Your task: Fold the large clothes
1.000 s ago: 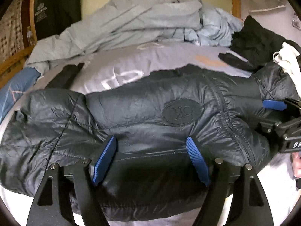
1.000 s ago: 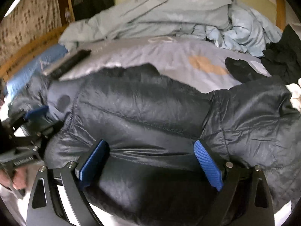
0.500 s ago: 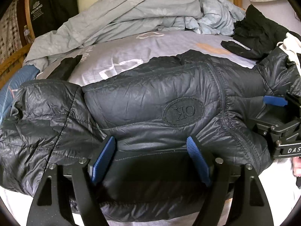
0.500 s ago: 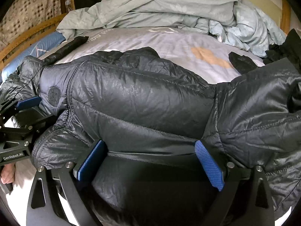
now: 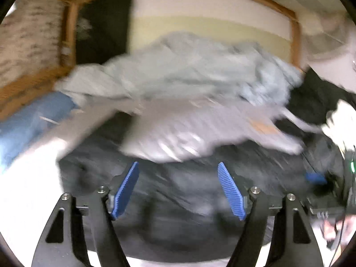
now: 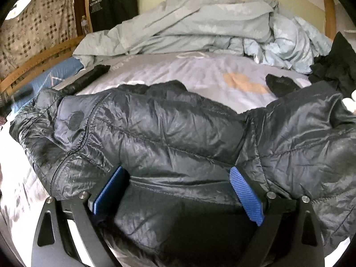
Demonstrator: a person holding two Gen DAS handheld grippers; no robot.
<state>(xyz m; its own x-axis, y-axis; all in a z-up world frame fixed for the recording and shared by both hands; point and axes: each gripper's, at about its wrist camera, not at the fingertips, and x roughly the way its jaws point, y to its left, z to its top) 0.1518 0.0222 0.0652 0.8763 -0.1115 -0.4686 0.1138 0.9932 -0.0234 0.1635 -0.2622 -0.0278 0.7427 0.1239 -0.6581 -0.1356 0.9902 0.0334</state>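
A dark grey puffer jacket [image 6: 169, 133] lies spread across the bed, zipper and round patch at its left, a sleeve [image 6: 311, 138] at the right. My right gripper [image 6: 178, 182] is open, its blue pads either side of the jacket's near hem, which bulges up between the jaws. The left wrist view is heavily blurred. There the jacket [image 5: 178, 189] is a dark mass below my open left gripper [image 5: 178, 178]. The right gripper's blue pad [image 5: 316, 178] shows at the far right of that view.
A crumpled light blue duvet [image 6: 200, 29] is heaped at the head of the bed. The grey printed sheet [image 6: 200, 73] lies beyond the jacket. Black clothes [image 6: 333, 66] sit at the right. A wooden bed rail [image 6: 40, 62] and blue pillow [image 6: 55, 73] are at the left.
The left gripper has swung fast, blurring its view and tilting it up toward the headboard. The left gripper no longer shows in the right view. The right gripper has barely shifted.
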